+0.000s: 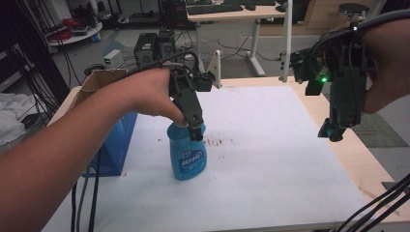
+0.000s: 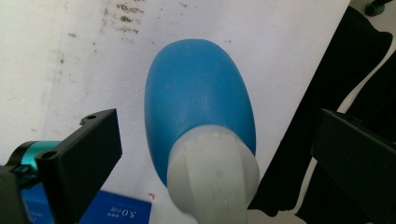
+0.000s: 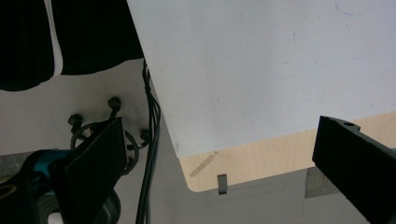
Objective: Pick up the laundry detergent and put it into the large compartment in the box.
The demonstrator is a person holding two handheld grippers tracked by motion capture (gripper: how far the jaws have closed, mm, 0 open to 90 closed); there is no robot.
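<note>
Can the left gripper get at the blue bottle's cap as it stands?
Probably yes. The left gripper hangs right over the blue bottle, jaws open on either side of its white cap, nothing between them. The right gripper is held well away.

High view overlooks the white sheet (image 1: 270,159); both gripper views look down close.

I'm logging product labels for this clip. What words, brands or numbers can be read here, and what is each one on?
"5.0": white print on the blue box, seen in the left gripper view; the small characters beside it are too small to read.
Blue bottle: a white brand word on its label in the high view, too blurred to read for certain.
Dark marks on the white table cover near the bottle: smudged, not readable.
</note>
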